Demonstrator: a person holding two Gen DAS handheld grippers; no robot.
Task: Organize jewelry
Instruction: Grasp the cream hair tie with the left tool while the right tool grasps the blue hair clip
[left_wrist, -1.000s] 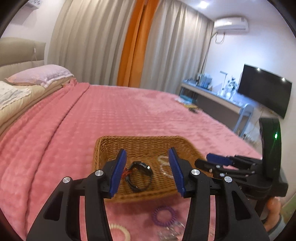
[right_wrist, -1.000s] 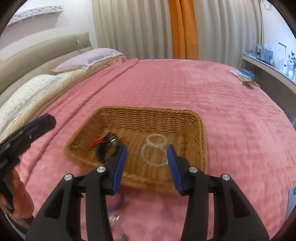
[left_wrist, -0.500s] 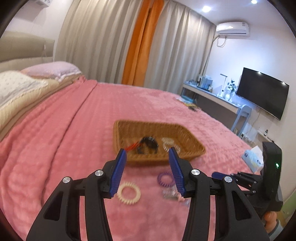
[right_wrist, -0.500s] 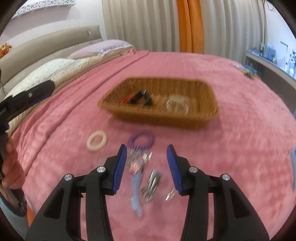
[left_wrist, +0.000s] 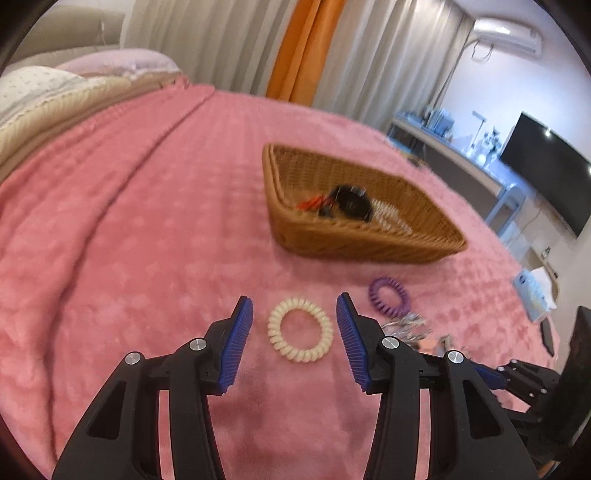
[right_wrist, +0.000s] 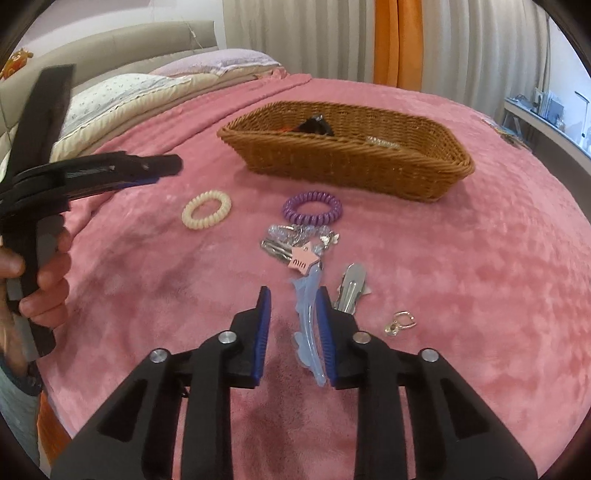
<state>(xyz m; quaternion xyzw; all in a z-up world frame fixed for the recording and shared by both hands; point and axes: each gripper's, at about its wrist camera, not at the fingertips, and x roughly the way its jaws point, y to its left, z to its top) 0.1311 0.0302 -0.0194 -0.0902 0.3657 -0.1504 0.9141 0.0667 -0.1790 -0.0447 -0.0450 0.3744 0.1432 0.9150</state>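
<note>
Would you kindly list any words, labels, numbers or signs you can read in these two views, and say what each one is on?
No text is readable.
Pink star hair clip: a row of short dark marks, too small to read as letters.
Packet at the bed's edge: bluish print, too blurred to read.
Items on the far desk: too small and blurred.
Wicker basket: no label visible.

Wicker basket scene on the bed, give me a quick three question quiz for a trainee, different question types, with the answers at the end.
1. True or false: the cream coil hair tie lies inside the wicker basket.
2. Which item lies between the right gripper fingers? A) purple coil hair tie B) light blue hair clip C) small gold ring
3. Fill in: the left gripper is open, framing the ____ hair tie.

Key: 1 false; 2 B; 3 cream coil
</note>
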